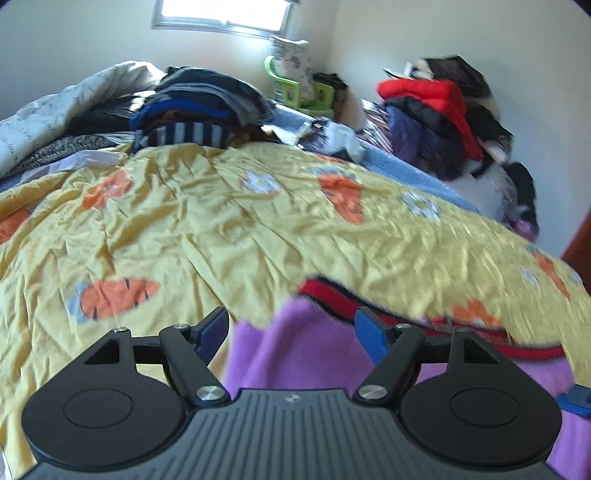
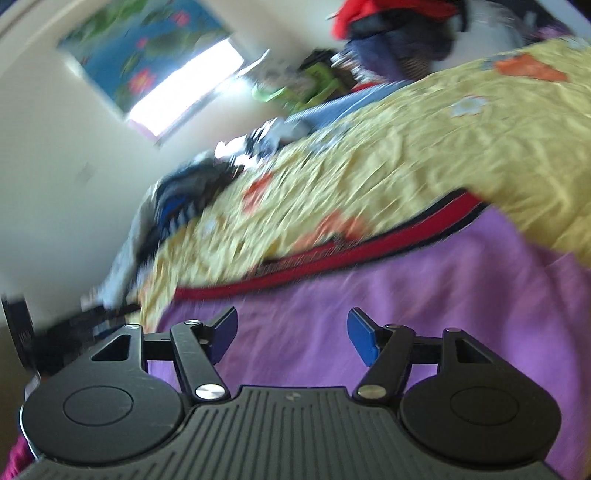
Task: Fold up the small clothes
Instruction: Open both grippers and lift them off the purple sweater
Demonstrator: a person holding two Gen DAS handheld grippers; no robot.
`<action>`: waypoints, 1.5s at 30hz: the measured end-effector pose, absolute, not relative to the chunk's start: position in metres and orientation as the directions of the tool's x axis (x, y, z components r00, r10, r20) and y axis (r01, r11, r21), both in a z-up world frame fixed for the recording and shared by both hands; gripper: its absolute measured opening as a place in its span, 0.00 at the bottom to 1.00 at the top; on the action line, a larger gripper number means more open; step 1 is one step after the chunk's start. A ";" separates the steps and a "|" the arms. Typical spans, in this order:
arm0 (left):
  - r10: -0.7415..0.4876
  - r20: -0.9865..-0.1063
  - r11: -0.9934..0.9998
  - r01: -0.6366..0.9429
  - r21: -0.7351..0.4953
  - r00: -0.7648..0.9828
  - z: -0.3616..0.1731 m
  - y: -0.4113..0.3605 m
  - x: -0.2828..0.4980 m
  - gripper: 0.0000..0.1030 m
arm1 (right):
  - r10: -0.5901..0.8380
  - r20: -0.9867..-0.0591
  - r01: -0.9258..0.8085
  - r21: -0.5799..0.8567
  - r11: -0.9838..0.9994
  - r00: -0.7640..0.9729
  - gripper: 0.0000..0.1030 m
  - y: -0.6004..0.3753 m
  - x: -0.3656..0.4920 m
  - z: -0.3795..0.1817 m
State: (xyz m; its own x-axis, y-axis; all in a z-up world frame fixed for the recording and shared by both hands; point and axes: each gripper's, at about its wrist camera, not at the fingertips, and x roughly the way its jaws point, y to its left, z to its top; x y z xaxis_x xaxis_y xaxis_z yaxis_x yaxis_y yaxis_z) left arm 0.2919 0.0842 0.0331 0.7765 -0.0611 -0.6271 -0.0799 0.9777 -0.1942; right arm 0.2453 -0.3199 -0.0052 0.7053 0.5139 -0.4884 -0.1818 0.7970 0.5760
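Left gripper and right gripper are seen with jaws apart, nothing clamped. Purple garment with red trim is laid on the yellow carrot-print bedspread, at 6 o'clock beneath both grippers.

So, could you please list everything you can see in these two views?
purple garment: one, purple with a red and dark striped edge, nearest the grippers on the bed
bedspread: one, yellow with orange carrots and white flowers, covering the bed
folded clothes pile: one, dark blues and greys, far side of the bed
quilt: one, whitish, far left
clothes heap: one, red and dark, right against the wall
green chair: one, in the far corner
window: one, bright, back wall
curtain: one, blue with flowers, above the window
left gripper: black, blue pads, open, nothing held
right gripper: black, blue pads, open, nothing held
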 end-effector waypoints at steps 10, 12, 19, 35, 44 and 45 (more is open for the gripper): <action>0.035 -0.691 0.995 -0.092 -0.046 0.722 -0.002 0.057 0.251 0.74 | 0.344 -0.604 -0.300 0.177 0.937 0.719 0.86 -0.234 0.195 -0.008; 0.041 -0.698 0.995 -0.092 -0.036 0.715 -0.010 0.054 0.246 0.75 | 0.303 -0.608 -0.285 0.129 0.950 0.734 0.87 -0.229 0.191 -0.015; 0.077 -0.686 0.996 -0.090 0.016 0.723 -0.028 0.049 0.231 0.86 | 0.229 -0.603 -0.270 0.024 0.963 0.764 0.97 -0.214 0.179 -0.042; 0.030 -0.657 0.996 -0.081 -0.047 0.753 -0.044 0.073 0.202 0.98 | 0.214 -0.576 -0.278 -0.023 0.960 0.789 1.00 -0.208 0.167 -0.050; 0.119 -0.657 0.988 -0.153 0.006 0.744 -0.034 0.104 0.184 0.98 | 0.262 -0.492 -0.352 -0.098 0.931 0.830 1.00 -0.166 0.128 -0.033; 0.118 -0.659 0.988 -0.153 0.004 0.742 -0.036 0.104 0.184 0.98 | 0.270 -0.489 -0.374 -0.126 0.919 0.830 1.00 -0.156 0.124 -0.031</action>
State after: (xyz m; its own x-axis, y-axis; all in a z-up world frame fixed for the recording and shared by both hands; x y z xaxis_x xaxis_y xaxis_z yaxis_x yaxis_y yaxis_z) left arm 0.1835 0.1043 -0.0364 0.7425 0.1179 -0.6594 -0.1530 0.9882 0.0044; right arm 0.1235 -0.1563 -0.0307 0.8295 0.2705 -0.4886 -0.3738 0.9189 -0.1259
